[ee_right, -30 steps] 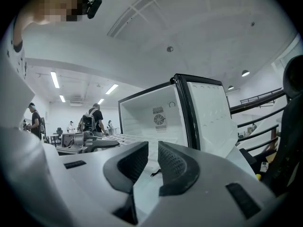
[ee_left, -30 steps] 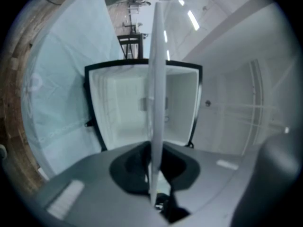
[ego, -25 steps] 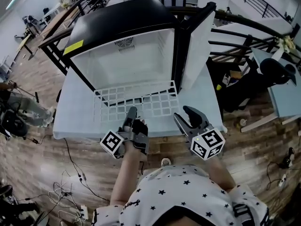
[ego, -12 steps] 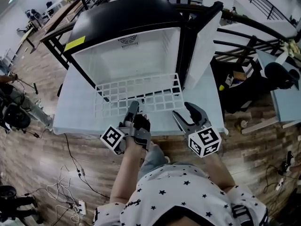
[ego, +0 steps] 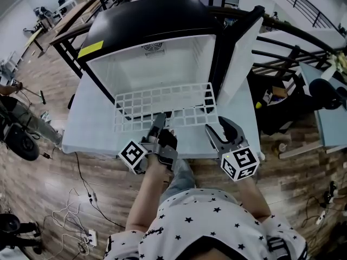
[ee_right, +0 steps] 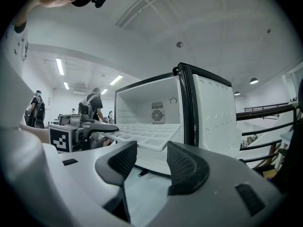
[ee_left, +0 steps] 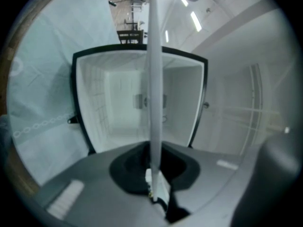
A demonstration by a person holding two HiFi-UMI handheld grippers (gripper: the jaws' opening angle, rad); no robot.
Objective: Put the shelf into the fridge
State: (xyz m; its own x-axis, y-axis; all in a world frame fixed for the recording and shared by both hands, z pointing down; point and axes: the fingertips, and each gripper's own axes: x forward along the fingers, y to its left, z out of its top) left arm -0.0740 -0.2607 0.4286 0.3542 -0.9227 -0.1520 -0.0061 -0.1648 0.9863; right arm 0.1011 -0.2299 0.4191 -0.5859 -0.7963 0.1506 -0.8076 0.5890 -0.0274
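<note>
Left tool [ego: 160,121] clamps the near edge of the white grid shelf [ego: 162,104], mid-frame at the mouth of the open fridge [ego: 146,20]. Right tool [ego: 217,128], lower right, gapes empty (its jaws have just been opening). Only the right gripper view shows the shelf raised off the bench [ego: 87,134]. Only the head view shows the fridge's yellow label [ego: 92,50], which is unreadable.

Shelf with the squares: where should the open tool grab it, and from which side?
Probably the near edge of the shelf, at its right corner, coming level from the person's side. It lies flat and thin, far end at the fridge, and the left tool grips mid-edge. The right tool, jaws just opened and empty, sits beside that corner.
</note>
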